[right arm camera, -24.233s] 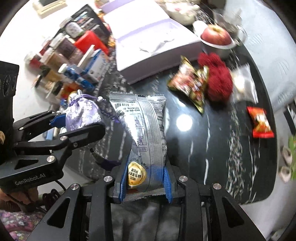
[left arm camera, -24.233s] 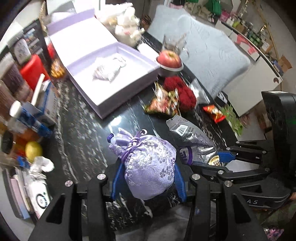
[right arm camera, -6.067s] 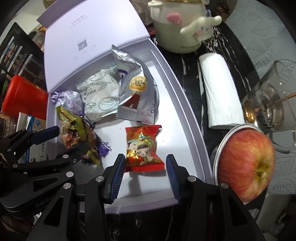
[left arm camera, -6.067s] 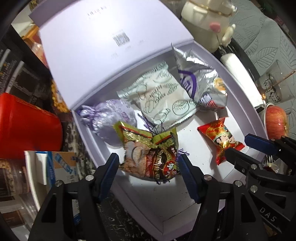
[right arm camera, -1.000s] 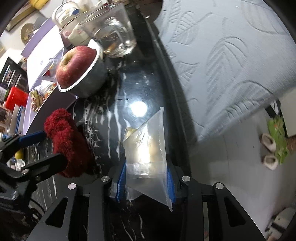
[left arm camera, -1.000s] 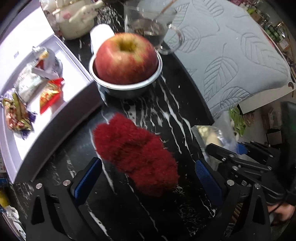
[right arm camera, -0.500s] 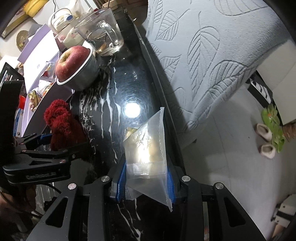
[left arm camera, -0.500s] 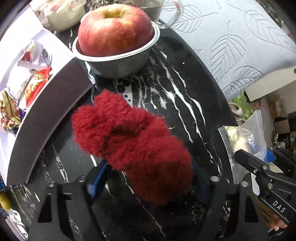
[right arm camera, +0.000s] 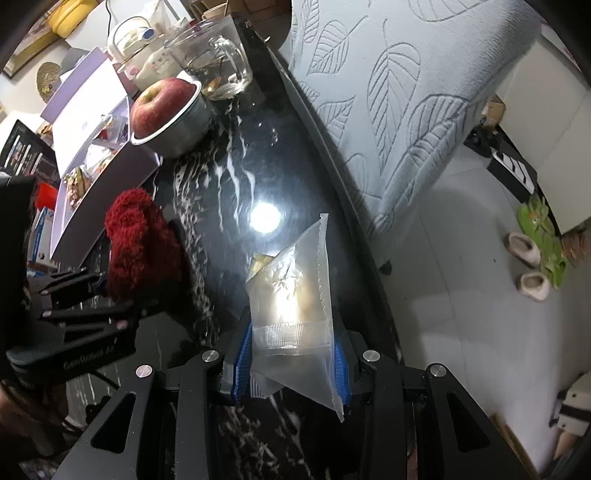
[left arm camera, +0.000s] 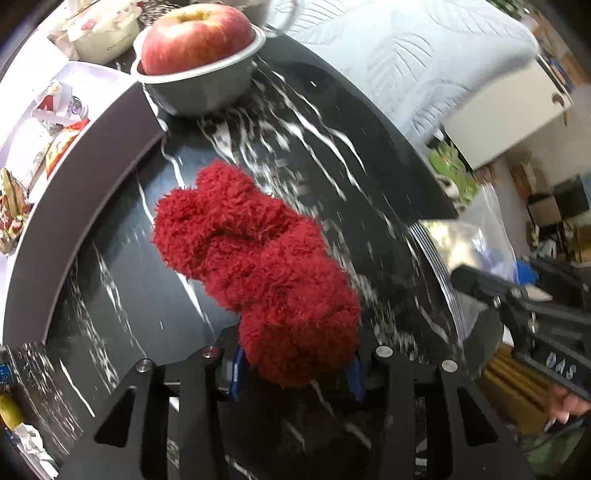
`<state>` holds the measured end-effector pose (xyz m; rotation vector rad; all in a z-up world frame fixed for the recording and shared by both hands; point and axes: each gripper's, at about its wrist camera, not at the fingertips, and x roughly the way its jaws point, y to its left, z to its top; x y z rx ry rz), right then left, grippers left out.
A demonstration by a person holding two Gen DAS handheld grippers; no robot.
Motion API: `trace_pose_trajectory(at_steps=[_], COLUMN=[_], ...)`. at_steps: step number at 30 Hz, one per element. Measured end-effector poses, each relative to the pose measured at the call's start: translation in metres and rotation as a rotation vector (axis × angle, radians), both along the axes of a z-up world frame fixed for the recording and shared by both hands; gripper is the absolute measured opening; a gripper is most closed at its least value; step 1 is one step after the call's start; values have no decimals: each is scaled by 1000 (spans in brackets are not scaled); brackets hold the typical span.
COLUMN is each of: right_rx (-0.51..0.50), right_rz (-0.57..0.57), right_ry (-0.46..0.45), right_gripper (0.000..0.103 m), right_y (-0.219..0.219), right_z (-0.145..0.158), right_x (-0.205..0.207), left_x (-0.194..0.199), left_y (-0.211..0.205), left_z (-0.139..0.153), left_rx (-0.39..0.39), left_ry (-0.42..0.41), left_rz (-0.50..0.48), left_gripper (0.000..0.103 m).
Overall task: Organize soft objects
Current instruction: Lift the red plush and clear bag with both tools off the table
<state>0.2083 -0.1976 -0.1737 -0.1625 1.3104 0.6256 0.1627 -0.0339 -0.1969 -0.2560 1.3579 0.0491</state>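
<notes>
Red fuzzy bundle (left arm camera: pixel 258 266) sits clamped at its near end between the blue pads of our left tongs (left arm camera: pixel 295 373), whose jaws have just been closing and now squeeze the plush from both sides; the rest of the bundle juts forward over the black white-veined tabletop (left arm camera: pixel 122 295), though we cannot tell whether its far end touches the surface. Our right tongs (right arm camera: pixel 291 365) are nearly closed on a clear plastic zip bag (right arm camera: pixel 291 295) holding pale contents, gripped near its ribbed seal strip, with the bag standing up toward the far side above the tabletop's right edge. In the left wrist view these right tongs (left arm camera: pixel 491 280) and their bag (left arm camera: pixel 476 240) appear at the right, apart from the bundle. At the far left we see an open lavender box (left arm camera: pixel 74 177) with snack packets (left arm camera: pixel 62 140) lying inside, its dark outer wall running beside the bundle. Just beyond the box stands a metal bowl (left arm camera: pixel 207 92) carrying a red apple (left arm camera: pixel 195 33). In the right wrist view a glass mug (right arm camera: pixel 218 70) stands behind the bowl, a pale leaf-patterned cushion (right arm camera: pixel 388 92) lies along the right of the tabletop, and slippers (right arm camera: pixel 532 258) rest on the floor at far right.
</notes>
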Motion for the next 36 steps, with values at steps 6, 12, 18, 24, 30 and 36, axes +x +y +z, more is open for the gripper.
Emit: trace_pose_trajectory(at_steps=[6, 12, 18, 24, 30, 36], right_rx=[-8, -15, -27, -39, -44, -41], right_rz=[1, 6, 11, 4, 1, 4], right_ry=[19, 30, 20, 26, 30, 31], right_gripper=[36, 36, 36, 36, 36, 36], right_y=[-5, -5, -4, -6, -4, -1], right_z=[-4, -7, -6, -8, -10, -10], right_x=[-20, -34, -38, -37, -34, -31], left_x=[-22, -27, -16, -4, -12, -15], left_y=[-10, -19, -13, -4, 1, 18], left_z=[-3, -5, -13, -6, 8, 12], left_rx=[-23, 29, 124, 73, 9, -14], left_ry=[23, 9, 4, -12, -33, -29], left_rz=[-54, -47, 3, 47, 55, 97], left_gripper=[41, 68, 84, 84, 84, 84])
